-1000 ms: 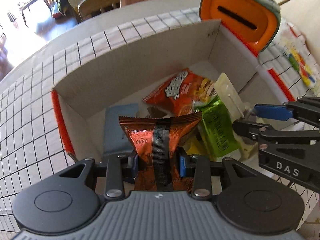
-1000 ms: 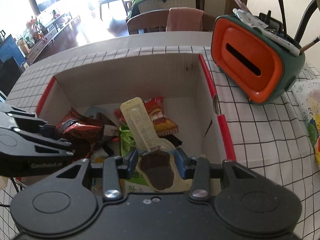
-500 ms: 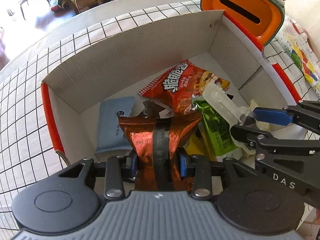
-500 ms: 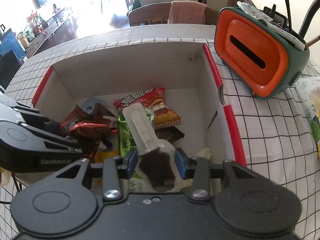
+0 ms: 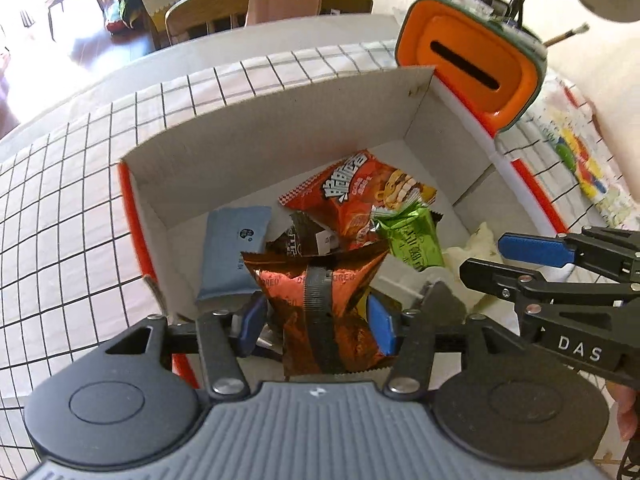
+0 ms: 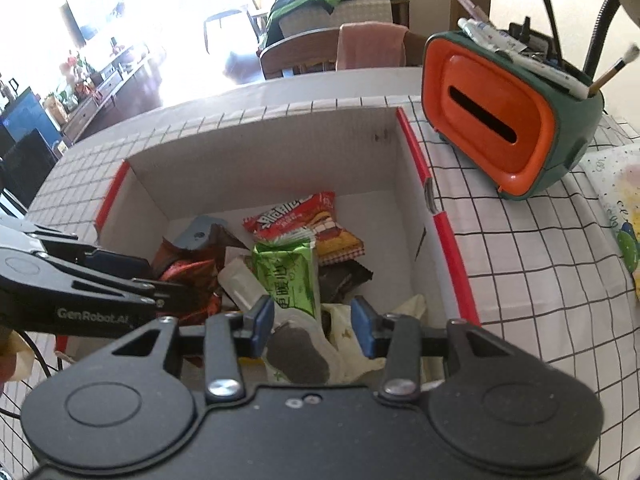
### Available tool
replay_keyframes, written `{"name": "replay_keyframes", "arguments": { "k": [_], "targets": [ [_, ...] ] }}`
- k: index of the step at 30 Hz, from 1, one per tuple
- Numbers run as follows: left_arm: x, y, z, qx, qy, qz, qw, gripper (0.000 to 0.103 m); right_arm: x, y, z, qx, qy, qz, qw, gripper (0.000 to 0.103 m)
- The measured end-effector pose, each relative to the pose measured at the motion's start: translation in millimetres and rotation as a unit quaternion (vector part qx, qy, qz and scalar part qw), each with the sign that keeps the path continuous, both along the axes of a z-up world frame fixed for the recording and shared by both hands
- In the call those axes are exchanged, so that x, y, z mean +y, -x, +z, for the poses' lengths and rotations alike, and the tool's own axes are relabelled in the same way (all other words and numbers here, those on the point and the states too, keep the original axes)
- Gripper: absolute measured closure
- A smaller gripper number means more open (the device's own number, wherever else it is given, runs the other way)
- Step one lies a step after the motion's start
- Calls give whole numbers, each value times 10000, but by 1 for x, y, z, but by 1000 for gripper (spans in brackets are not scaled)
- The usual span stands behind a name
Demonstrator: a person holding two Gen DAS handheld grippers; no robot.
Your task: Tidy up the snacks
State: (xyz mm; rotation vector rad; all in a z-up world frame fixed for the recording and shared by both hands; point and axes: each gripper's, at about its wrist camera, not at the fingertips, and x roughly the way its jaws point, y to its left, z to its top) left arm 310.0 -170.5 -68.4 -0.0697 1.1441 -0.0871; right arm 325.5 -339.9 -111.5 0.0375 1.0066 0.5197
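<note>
L grip opening, Oreo pack slipping loose btwn pads | R grip opening, wafer loose | risk: packs snagging pads, missing box

An orange-and-green desk organizer stood on the checked tabletop at far right, brushes sticking from it. Beyond the far edge was a wooden chair draped with pink cloth.

Below my left fingers, copper-brown foil Oreo packet bottom hidden behind gripper housing; blue wrapper print illegible.
</note>
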Motion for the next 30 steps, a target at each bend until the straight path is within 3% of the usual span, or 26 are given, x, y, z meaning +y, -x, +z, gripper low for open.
{"name": "replay_keyframes", "arguments": {
  "k": [4,9,14,18,22,24,30],
  "targets": [
    [6,15,16,-258,97,47,9996,41,-6,9,11,-201,-135,-36,9997,57],
    [10,32,33,-519,191,128,9984,39,-10,25,25,-419,-220,-42,9989,44],
    [13,51,52,-857,89,105,9962,38,-11,40,40,-603,-293,33,9977,40],
    [15,68,67,-1230,19,72,9924,30,-14,54,55,-817,-463,25,9956,20],
    [19,85,79,-1517,-62,15,9884,25,-14,68,67,-1002,-527,97,9935,15],
    [20,93,83,-1642,-71,-3,9864,22,-13,75,73,-1134,-553,126,9919,6],
    [25,112,94,-1869,-94,3,9823,19,-11,92,87,-1436,-635,180,9874,0]
  ]
}}
